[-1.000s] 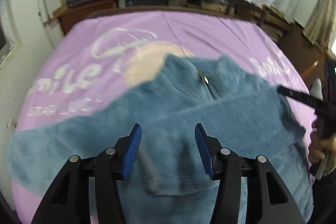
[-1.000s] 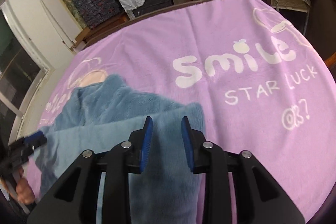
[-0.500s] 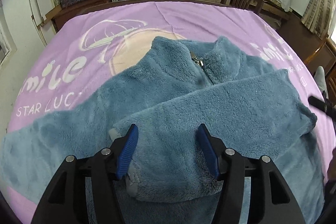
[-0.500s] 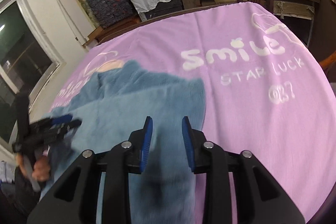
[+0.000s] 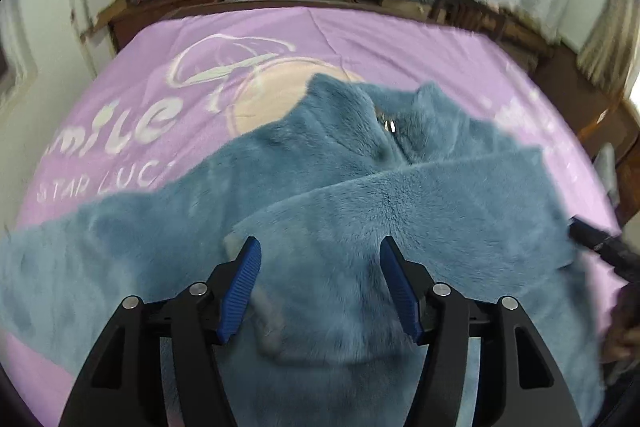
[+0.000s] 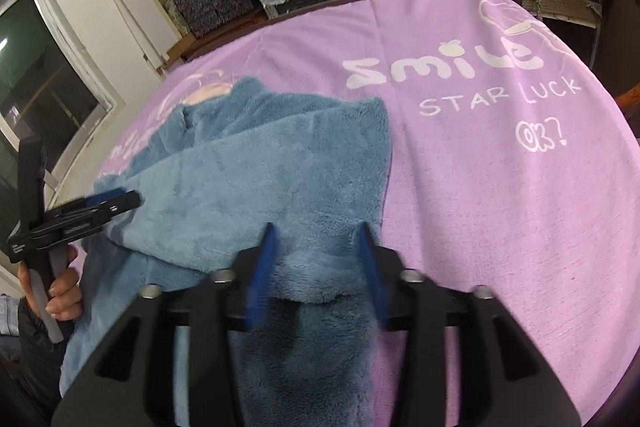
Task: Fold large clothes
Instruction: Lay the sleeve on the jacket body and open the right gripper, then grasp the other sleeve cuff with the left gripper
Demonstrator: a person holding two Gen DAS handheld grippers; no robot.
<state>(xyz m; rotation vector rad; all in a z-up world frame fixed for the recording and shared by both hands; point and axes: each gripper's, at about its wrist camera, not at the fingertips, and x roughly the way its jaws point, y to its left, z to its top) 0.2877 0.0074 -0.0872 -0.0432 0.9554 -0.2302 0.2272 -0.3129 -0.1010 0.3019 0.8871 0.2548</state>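
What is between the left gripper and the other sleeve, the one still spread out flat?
Nothing visible. The left gripper hangs open over the folded-in sleeve cuff; the flat sleeve lies uncovered to its left on the purple blanket.

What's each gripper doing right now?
Left gripper: open, just widened, above the blue fleece jacket.
Right gripper: open, just released, jacket between the jaws.

My work surface is a dark wooden table point(image 5: 132, 23) covered by a lilac printed blanket point(image 6: 500, 207) reading "smile STAR LUCK". Directly on that blanket lies 1 blue fleece zip jacket point(image 5: 360, 195), 1 sleeve folded across its front.
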